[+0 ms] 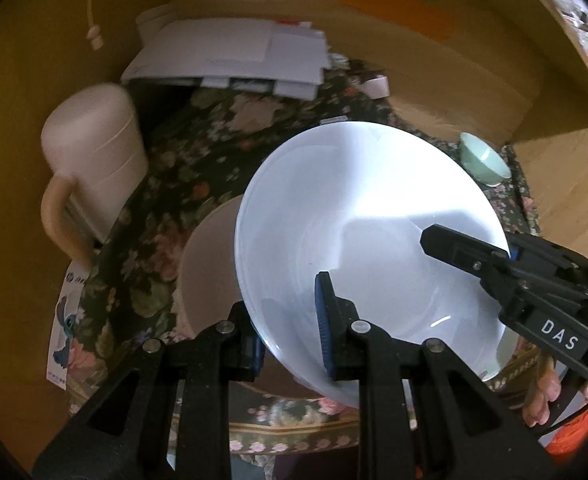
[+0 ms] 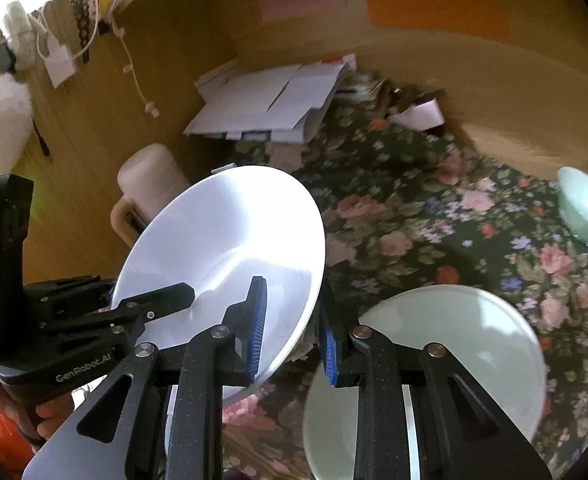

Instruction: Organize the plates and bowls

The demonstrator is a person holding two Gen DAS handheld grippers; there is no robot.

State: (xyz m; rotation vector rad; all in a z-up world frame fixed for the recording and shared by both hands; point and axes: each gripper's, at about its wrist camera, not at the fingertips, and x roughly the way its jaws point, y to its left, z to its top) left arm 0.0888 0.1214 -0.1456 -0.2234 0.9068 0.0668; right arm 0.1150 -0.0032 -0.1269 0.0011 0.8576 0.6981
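Observation:
A large white bowl (image 1: 358, 216) is held tilted above the floral cloth by both grippers. My left gripper (image 1: 290, 332) is shut on its near-left rim, one blue pad inside and one outside. My right gripper (image 2: 292, 332) is shut on the opposite rim of the same bowl (image 2: 230, 240); it shows in the left wrist view (image 1: 466, 248) at the right. A pale green plate (image 2: 446, 344) lies flat on the cloth under the right gripper. A pinkish plate (image 1: 206, 264) lies behind the bowl in the left wrist view. A small mint bowl (image 1: 484, 160), also in the right wrist view (image 2: 584, 212), sits far right.
A cream lidded mug (image 1: 94, 160) with a handle stands at the left; it also shows in the right wrist view (image 2: 150, 188). A stack of white papers (image 1: 230, 56) lies at the back. Wooden walls (image 1: 474, 80) enclose the floral cloth (image 2: 434, 220).

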